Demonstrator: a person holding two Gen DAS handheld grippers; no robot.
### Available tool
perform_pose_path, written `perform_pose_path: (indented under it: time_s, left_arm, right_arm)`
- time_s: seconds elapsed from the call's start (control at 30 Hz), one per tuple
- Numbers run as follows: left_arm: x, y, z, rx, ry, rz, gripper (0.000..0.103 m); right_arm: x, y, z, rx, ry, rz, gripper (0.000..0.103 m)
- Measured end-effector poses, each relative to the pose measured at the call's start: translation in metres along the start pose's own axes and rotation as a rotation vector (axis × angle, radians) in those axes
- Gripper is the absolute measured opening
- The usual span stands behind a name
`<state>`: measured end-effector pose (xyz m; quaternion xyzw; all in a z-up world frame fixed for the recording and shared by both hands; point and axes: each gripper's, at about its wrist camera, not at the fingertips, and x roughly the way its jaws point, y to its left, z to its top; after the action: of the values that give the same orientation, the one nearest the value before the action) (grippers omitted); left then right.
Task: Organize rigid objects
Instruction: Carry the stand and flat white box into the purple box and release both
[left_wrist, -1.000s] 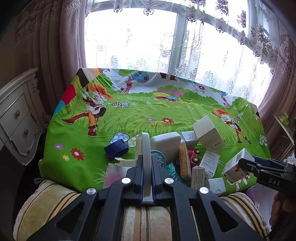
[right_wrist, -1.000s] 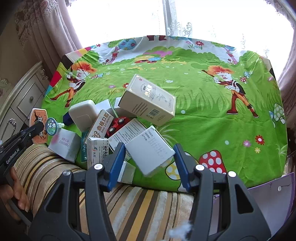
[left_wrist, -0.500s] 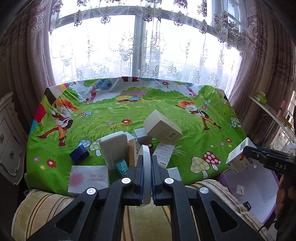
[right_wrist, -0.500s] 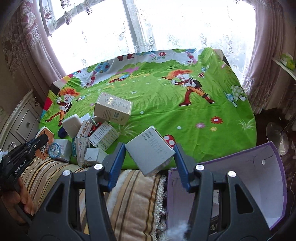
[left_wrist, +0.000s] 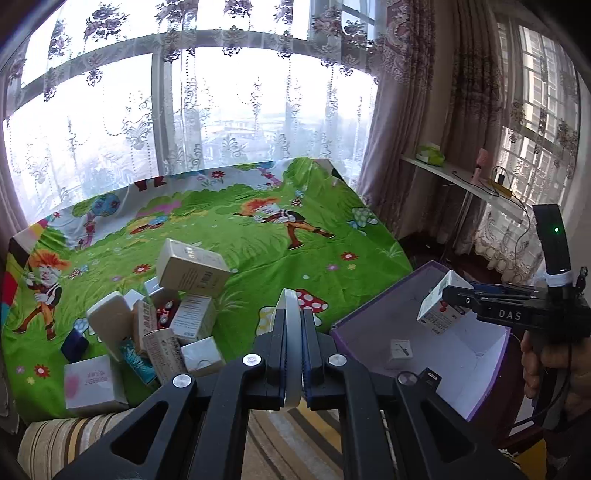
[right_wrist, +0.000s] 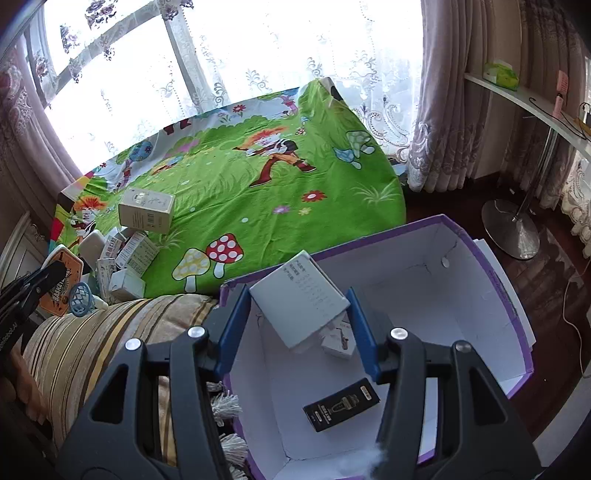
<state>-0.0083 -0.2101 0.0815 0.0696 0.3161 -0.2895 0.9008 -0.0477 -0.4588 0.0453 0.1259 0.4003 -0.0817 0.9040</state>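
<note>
green cartoon-print cloth (right_wrist: 258, 199), purple bin (right_wrist: 517, 310) with white inside, small black box (right_wrist: 341, 404), striped beige cushion (right_wrist: 96, 332)

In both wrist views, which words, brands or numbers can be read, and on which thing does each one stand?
"DAS": on the side of the right gripper, in the left wrist view.
Digits on the pink-and-white box: seen upside down, too blurred to quote.
Lettering on the orange sign in the left gripper: too distorted.
Print on the white box and the black box: too small.
</note>
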Motion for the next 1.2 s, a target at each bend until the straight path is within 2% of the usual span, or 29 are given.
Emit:
perform_pose_path:
  time_s: [0.3, 0.4, 0.43, 0.47, 0.5, 0.53, 0.57, 0.67, 0.83, 0.97, 1.07, 1.2]
  left_arm:
    - [-0.001, -0.063, 0.001, 0.117, -0.014, -0.226, 0.007]
    - [-0.001, -0.076, 0.001, 0.149, -0.009, -0.295, 0.013]
    - [0.0, -0.079, 0.0, 0.161, -0.005, -0.3, 0.023]
    - [0.0, -0.08, -0.001, 0.167, -0.006, -0.298, 0.04]
    - [-0.001, -0.08, -0.002, 0.164, -0.011, -0.296, 0.049]
    - [-0.002, -0.078, -0.002, 0.152, -0.022, -0.297, 0.064]
    - [-0.004, -0.073, -0.001, 0.137, -0.035, -0.299, 0.072]
    - [-0.009, -0.063, 0.0, 0.104, -0.046, -0.296, 0.077]
    - [-0.011, -0.045, 0.001, 0.046, -0.037, -0.22, 0.084]
    - [-0.02, -0.036, -0.002, 0.035, -0.036, -0.138, 0.085]
    - [-0.027, -0.03, -0.008, 0.05, -0.061, -0.116, 0.085]
    - [-0.038, -0.015, -0.016, 0.035, -0.089, -0.106, 0.085]
  right_arm:
    - [-0.021, -0.046, -0.006, 0.086, -0.042, -0.08, 0.058]
    - [-0.026, -0.057, -0.007, 0.115, -0.061, -0.105, 0.059]
    - [-0.027, -0.06, -0.006, 0.125, -0.063, -0.11, 0.059]
    - [-0.028, -0.063, -0.007, 0.134, -0.062, -0.115, 0.06]
    - [-0.029, -0.066, -0.007, 0.141, -0.063, -0.122, 0.066]
    - [-0.03, -0.068, -0.008, 0.147, -0.068, -0.129, 0.075]
    - [-0.03, -0.069, -0.008, 0.149, -0.075, -0.138, 0.079]
    - [-0.034, -0.069, -0.01, 0.139, -0.095, -0.169, 0.087]
    - [-0.043, -0.066, -0.007, 0.111, -0.129, -0.208, 0.1]
    - [-0.051, -0.056, -0.003, 0.083, -0.16, -0.209, 0.102]
    - [-0.052, -0.05, 0.001, 0.077, -0.162, -0.232, 0.102]
    - [-0.056, -0.042, -0.001, 0.081, -0.204, -0.141, 0.102]
